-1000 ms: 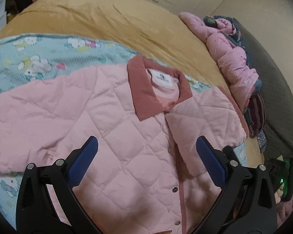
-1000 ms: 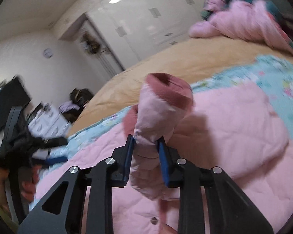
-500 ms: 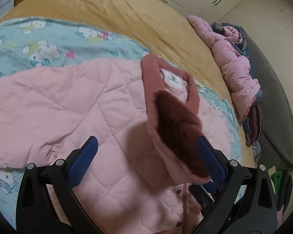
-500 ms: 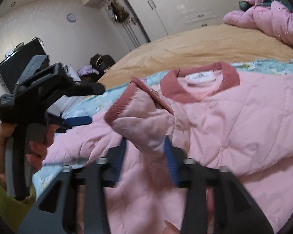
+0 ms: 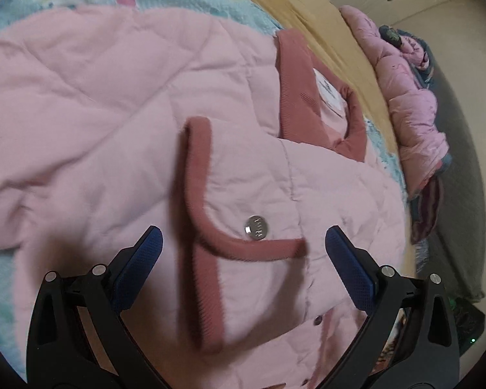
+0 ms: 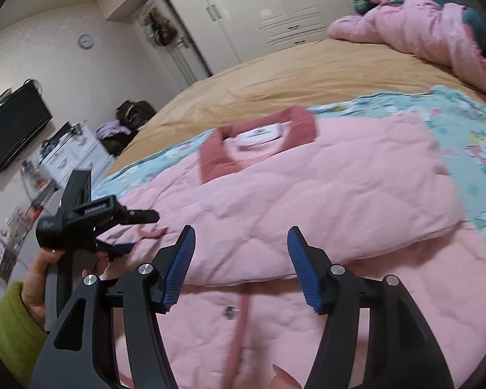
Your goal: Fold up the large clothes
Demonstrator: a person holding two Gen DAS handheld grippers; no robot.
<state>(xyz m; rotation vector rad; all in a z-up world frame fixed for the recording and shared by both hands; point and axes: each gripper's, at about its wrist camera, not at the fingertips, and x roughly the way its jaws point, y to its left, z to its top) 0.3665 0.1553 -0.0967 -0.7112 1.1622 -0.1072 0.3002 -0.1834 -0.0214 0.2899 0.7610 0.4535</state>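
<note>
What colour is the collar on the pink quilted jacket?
The collar is a dusty rose red, darker than the jacket; the right wrist view shows it best.

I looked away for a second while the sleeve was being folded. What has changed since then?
The right gripper carried the sleeve across the jacket, laid it on the chest, and its jaws have just been opening, with nothing between them now. The cuff now lies flat near the collar. The left gripper came lower over it, open throughout. The jacket's body stayed spread on the bed.
</note>
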